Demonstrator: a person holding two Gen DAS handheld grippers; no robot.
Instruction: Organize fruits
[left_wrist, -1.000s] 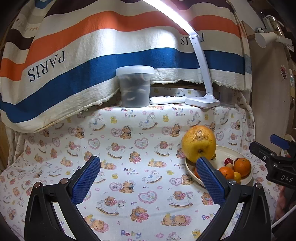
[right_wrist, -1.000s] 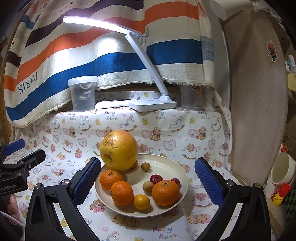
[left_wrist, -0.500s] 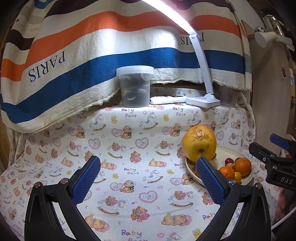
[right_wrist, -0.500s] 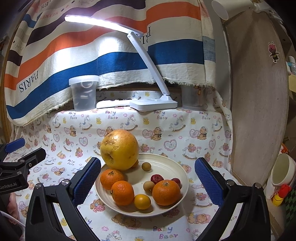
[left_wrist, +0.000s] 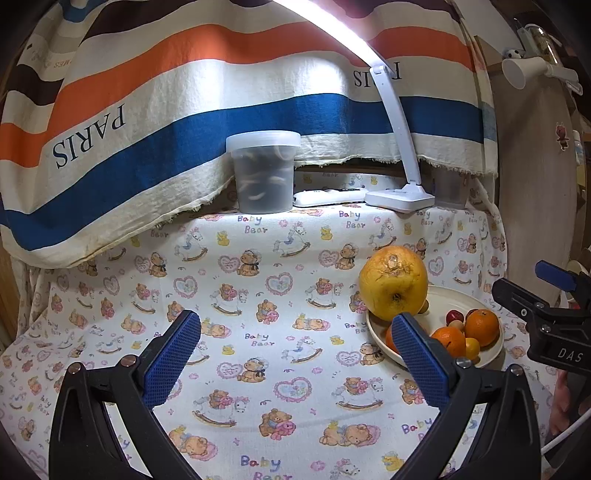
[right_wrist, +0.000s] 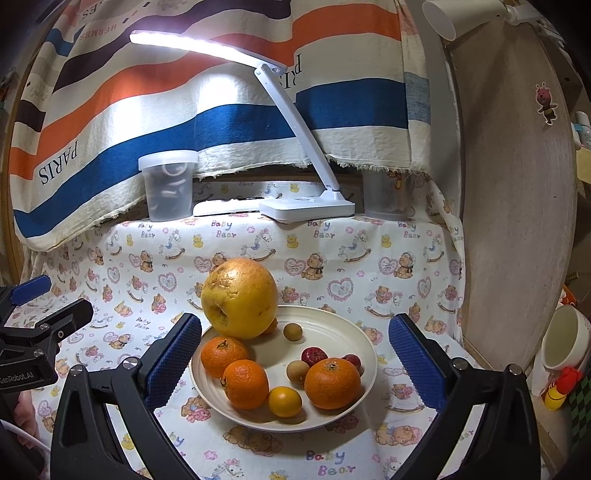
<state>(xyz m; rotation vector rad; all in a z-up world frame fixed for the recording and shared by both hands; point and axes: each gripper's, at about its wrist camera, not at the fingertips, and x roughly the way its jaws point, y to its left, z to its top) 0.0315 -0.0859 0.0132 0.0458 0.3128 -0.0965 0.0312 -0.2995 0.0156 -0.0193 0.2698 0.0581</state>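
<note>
A cream plate (right_wrist: 354, 332) of fruit sits on a tabletop (left_wrist: 258, 295) draped in a teddy-bear print cloth; a large yellow pomelo (right_wrist: 239, 298) rests on the plate's far left rim, with three oranges (right_wrist: 331, 383), a small yellow citrus (right_wrist: 284, 401), two brown round fruits (right_wrist: 297, 370) and red ones (right_wrist: 314, 356) around it; the right claw (right_wrist: 293, 358) hovers near the plate, jaws spread wide and empty; the left claw (left_wrist: 295, 360) hangs over bare cloth left of the plate, equally wide and empty; at the far edge stand a lidded plastic tub (left_wrist: 264, 171) and a lit white desk lamp (right_wrist: 306, 206) before a striped curtain (left_wrist: 147, 110).
</note>
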